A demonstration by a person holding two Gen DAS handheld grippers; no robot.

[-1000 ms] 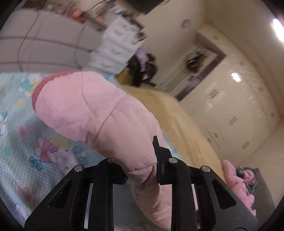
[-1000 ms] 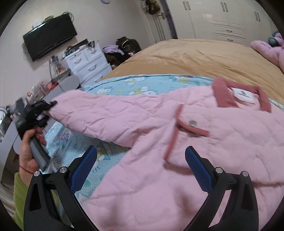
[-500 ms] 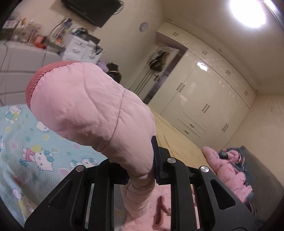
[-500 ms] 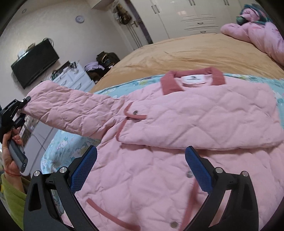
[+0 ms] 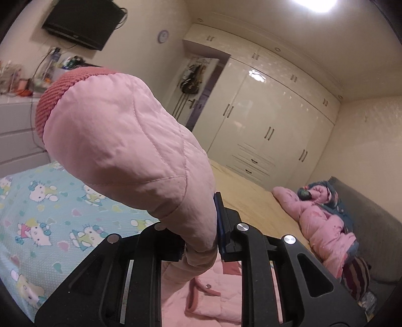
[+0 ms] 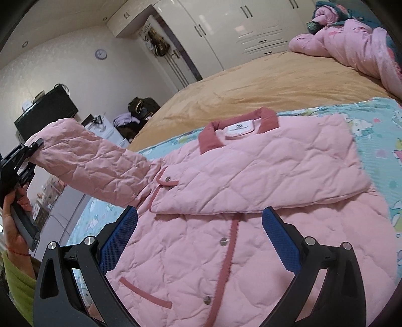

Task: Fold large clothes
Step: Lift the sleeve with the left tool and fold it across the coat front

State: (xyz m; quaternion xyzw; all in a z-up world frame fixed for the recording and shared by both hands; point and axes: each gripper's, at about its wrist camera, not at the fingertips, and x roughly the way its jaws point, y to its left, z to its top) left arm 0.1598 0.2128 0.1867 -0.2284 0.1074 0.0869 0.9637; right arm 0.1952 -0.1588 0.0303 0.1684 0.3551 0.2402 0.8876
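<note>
Pink quilted jacket (image 6: 251, 201) lies front-up on the cartoon-print sheet (image 6: 377, 130) of the bed (image 6: 263, 80), just ahead of our right gripper (image 6: 199, 239), whose jaws stand wide apart and hold nothing. One sleeve (image 6: 263, 176) is already folded flat across the chest. The other sleeve (image 5: 130, 156) is raised off the bed, pinched near its knitted cuff (image 5: 62, 93) between the clenched jaws of our left gripper (image 5: 201, 241), out to the left of the right jaws. We judge the lift is meant to clear the sleeve of the sheet so it can be carried over the body to match the first fold; the free right jaws look placed to pin or smooth the front. Farther beyond the jaws, a heap of pink bedding (image 6: 351, 45) sits at the far end of the bed, well apart from the jacket. Wardrobes (image 5: 263, 125) and a wall television (image 5: 80, 22) line the room. Nothing lies on the jacket where the sleeve would land.
</note>
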